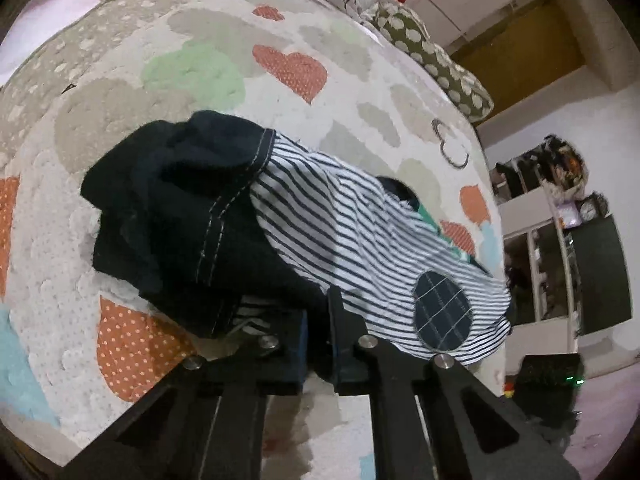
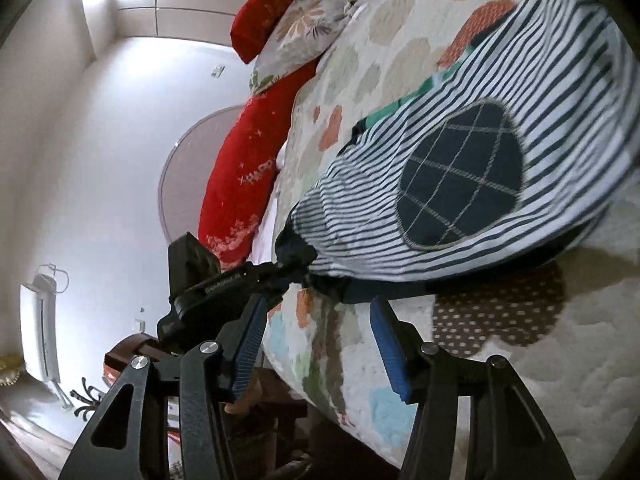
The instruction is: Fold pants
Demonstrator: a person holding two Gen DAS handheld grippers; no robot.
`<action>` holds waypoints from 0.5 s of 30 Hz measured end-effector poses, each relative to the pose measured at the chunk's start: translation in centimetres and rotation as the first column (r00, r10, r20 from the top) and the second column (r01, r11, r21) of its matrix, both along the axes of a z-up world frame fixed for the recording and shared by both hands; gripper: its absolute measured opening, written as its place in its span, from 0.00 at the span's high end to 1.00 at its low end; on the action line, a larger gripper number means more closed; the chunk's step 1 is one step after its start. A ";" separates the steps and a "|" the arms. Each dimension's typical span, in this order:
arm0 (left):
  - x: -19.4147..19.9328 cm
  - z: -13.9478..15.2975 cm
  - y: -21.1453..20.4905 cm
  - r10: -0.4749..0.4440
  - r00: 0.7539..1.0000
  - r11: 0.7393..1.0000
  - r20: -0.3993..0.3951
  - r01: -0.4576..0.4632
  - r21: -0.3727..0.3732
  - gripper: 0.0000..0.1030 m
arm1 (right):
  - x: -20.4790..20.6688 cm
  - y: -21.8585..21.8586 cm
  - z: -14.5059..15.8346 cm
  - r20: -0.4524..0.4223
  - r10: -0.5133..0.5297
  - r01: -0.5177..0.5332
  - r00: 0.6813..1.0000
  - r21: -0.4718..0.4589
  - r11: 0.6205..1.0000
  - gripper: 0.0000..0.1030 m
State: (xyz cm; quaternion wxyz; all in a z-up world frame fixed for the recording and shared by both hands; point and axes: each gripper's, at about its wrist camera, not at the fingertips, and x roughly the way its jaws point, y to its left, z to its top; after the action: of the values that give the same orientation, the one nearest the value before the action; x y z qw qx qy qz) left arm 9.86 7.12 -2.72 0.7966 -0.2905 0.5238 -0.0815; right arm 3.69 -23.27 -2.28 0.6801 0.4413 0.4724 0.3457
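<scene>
The pants (image 1: 352, 232) are white with dark stripes, dark cuffs (image 1: 168, 200) and a dark checked oval patch (image 1: 442, 314). They lie bunched on a bed (image 1: 224, 32) with a heart-patterned cover. My left gripper (image 1: 316, 320) is shut on the pants' fabric, close to the patch. In the right wrist view the striped pants (image 2: 560, 100) and the patch (image 2: 460, 180) hang above the bed (image 2: 520, 360). The left gripper (image 2: 296, 268) shows there, pinching the dark cuff end. My right gripper (image 2: 316, 344) is open and empty, just below the held end.
Red pillows (image 2: 240, 168) and a floral pillow (image 2: 296, 28) lie at the head of the bed. A spotted green pillow (image 1: 436, 56) lies by the bed edge. Shelving (image 1: 560, 240) stands beyond the bed. An air conditioner (image 2: 40, 328) hangs on the wall.
</scene>
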 end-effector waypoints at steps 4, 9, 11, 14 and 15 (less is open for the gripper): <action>-0.5 0.6 0.4 0.002 1.000 1.000 0.014 -0.001 -0.020 0.92 | 0.7 1.4 -1.3 -0.044 0.012 -0.012 0.999 0.015 1.000 0.43; -0.6 0.4 0.3 0.003 1.000 1.000 0.017 -0.003 -0.020 0.92 | 1.3 1.7 -1.6 -0.059 -0.020 0.018 0.998 -0.023 1.000 0.42; -0.8 0.6 0.4 0.004 1.000 1.000 0.024 -0.004 -0.019 0.92 | 1.9 1.5 -2.0 -0.075 -0.046 0.042 0.996 -0.054 0.998 0.43; -1.2 1.1 0.5 0.004 0.999 1.000 0.038 -0.003 -0.016 0.92 | 2.3 0.5 -1.9 -0.074 -0.104 0.100 0.992 -0.065 0.993 0.43; -1.3 1.3 0.5 0.004 0.999 1.000 0.042 -0.004 -0.013 0.92 | 2.2 0.0 -1.6 -0.057 -0.133 0.127 0.990 -0.089 0.988 0.43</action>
State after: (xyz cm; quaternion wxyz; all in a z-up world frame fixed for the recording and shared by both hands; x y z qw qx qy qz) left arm 8.60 7.63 -1.45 0.8057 -0.2949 0.5059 -0.0893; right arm 5.84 -23.30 -3.87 0.7042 0.4524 0.4781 0.2662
